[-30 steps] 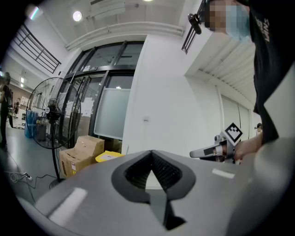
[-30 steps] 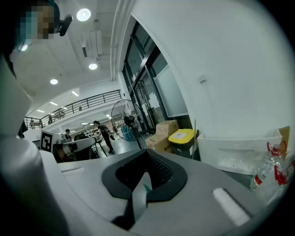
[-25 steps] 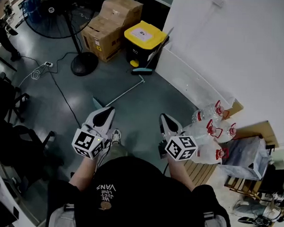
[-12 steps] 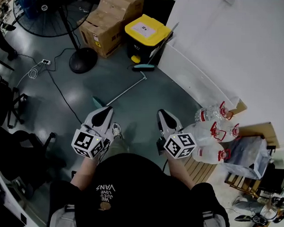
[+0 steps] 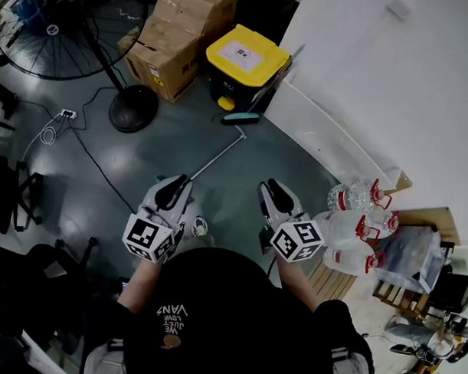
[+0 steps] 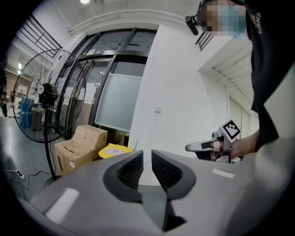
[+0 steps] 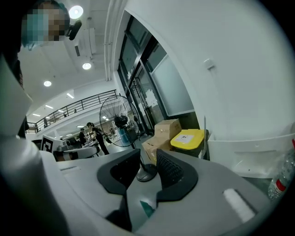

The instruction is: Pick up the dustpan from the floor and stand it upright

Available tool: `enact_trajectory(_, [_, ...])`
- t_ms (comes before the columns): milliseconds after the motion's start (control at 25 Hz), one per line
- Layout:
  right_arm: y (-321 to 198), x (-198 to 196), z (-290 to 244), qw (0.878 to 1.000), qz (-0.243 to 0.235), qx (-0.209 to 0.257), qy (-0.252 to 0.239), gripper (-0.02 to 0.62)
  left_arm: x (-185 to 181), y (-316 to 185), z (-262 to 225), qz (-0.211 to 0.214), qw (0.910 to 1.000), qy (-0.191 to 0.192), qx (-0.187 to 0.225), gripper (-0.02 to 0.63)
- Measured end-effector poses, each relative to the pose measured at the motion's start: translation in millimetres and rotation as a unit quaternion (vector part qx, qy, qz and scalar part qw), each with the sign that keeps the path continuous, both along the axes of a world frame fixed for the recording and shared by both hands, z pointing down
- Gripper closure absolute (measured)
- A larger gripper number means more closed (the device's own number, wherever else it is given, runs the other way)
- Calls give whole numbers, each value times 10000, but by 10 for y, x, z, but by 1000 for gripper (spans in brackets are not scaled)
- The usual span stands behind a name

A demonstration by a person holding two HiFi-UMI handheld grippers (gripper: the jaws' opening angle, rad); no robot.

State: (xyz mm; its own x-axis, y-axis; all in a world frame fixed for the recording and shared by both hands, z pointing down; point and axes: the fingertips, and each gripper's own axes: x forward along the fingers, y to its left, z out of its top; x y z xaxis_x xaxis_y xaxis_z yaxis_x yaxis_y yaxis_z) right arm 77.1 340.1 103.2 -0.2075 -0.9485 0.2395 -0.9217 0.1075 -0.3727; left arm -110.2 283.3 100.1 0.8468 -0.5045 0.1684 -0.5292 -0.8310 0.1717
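Note:
The dustpan lies flat on the grey floor. Its thin white handle (image 5: 218, 155) runs diagonally from near the bin toward my left gripper (image 5: 175, 182), which hides the teal pan end in the head view. A teal bit (image 7: 146, 208) shows low between the right jaws in the right gripper view. My left gripper (image 6: 146, 159) is shut, its jaws almost touching with nothing between them. My right gripper (image 5: 271, 187) hovers to the right of the handle. Its jaws (image 7: 148, 159) have just been opening and stand apart with nothing between them.
A black bin with a yellow lid (image 5: 246, 56) stands ahead, with a teal broom head (image 5: 240, 117) at its foot. Left of it are cardboard boxes (image 5: 178, 35) and a fan's round base (image 5: 133, 108) with a cable. Water bottles (image 5: 355, 225) lie at the right by the white wall.
Both grippers have moved forward toward the bin, and the teal pan end has slipped out of sight behind the left gripper. The right jaws have parted.

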Motion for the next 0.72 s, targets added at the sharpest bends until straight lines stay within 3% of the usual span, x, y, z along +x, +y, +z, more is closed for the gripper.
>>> enact_trajectory(280, [-611, -44, 120, 9996, 246, -97, 54, 442, -66, -577, 154, 298, 9995, 20, -66, 525])
enact_trajectory(440, [-891, 12, 178, 9996, 206, -168, 78, 425, -61, -804, 246, 191, 9997, -55, -153, 440])
enact_trajectory(720, [-1505, 343, 324, 9997, -132, -218, 48, 411, 62, -1202, 363, -269, 9995, -58, -136, 426])
